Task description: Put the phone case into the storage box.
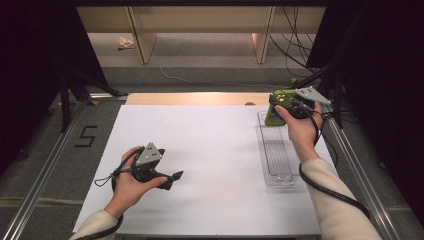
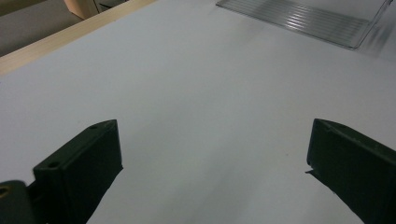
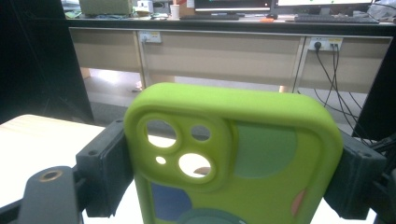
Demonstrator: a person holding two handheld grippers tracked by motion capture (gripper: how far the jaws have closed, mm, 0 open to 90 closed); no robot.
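Note:
A lime-green phone case (image 3: pixel 233 154) with camera cut-outs stands between the black jaws of my right gripper (image 3: pixel 231 170), which press on its two long sides. In the high view that right gripper (image 1: pixel 280 106) holds the green case (image 1: pixel 275 116) above the far end of a clear plastic tray (image 1: pixel 278 176) at the table's right. My left gripper (image 1: pixel 172 179) rests low over the white table at the front left. Its jaws stand wide apart in the left gripper view (image 2: pixel 215 163), with bare table between them.
The white tabletop (image 1: pixel 210 150) has a wooden strip along its far edge. The clear tray (image 2: pixel 303 21) lies lengthwise near the right edge. Metal rails run along both sides of the table. Desks and cables stand beyond the far edge.

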